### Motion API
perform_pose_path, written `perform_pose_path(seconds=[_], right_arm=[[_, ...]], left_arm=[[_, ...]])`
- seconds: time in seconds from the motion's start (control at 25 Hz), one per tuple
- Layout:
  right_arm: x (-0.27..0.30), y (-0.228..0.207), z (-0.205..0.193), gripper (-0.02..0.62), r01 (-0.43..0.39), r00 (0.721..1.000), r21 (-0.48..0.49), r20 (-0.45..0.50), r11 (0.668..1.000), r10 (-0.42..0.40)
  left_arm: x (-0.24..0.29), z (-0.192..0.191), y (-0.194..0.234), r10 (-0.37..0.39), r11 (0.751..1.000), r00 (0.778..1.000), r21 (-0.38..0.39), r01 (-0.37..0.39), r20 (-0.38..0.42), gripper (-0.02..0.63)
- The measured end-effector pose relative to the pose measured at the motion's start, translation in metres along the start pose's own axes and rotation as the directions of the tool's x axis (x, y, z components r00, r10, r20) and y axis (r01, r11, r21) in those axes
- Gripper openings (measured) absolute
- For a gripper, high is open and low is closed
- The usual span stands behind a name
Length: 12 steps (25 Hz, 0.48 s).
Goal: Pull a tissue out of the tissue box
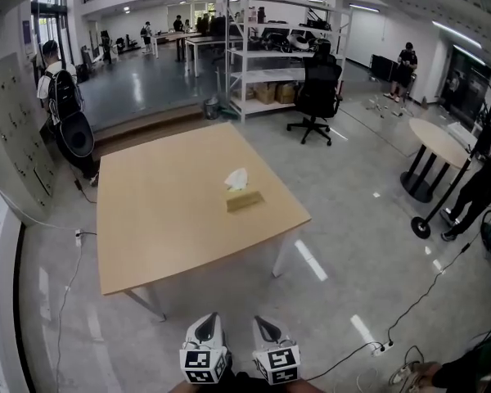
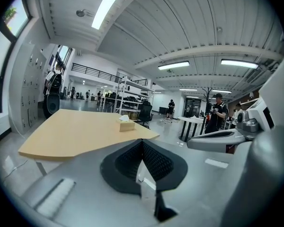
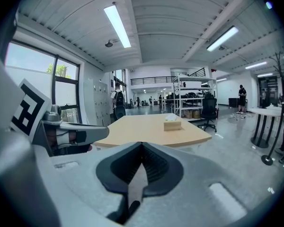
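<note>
Tan wood carries the tissue box [image 1: 245, 201] on the right half of the table [image 1: 147, 219], with a white tissue [image 1: 236, 178] standing up from its slot. The left gripper [image 1: 206, 324] and right gripper [image 1: 267, 326] hang short of the near edge, well apart from the box, each with jaws pressed together on nothing. The box lies ahead between the 2, its long side running across the view. The right gripper looks slightly better lined up.

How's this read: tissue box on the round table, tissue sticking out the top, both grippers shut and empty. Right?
Wrong table. The head view shows the tissue box on the square wooden table. The tissue does stick out the top; left gripper and right gripper are shut and empty.
</note>
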State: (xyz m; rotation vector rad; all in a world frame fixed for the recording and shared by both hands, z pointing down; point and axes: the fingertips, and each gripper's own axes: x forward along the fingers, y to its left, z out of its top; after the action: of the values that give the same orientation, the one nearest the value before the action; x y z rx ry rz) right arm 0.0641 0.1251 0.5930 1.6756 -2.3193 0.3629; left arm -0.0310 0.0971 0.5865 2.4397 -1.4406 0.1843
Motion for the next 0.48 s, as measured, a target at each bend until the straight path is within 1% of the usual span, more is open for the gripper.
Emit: perform_pose_path(seconds=[0.24, 0.48], right_arm=[[0.026, -0.019, 0.013, -0.009, 0.015, 1.0, -0.006, -0.002, 1.0, -0.015], [0.064, -0.026, 0.032, -0.009, 0.016, 1.0, -0.016, -0.008, 1.0, -0.017]], left_arm=[[0.036, 0.013, 0.006, -0.017, 1.0, 1.0, -0.009, 0.017, 0.005, 0.018], [0.068, 0.028, 0.035, -0.013, 1.0, 1.0, -0.023, 0.013, 0.006, 0.018]])
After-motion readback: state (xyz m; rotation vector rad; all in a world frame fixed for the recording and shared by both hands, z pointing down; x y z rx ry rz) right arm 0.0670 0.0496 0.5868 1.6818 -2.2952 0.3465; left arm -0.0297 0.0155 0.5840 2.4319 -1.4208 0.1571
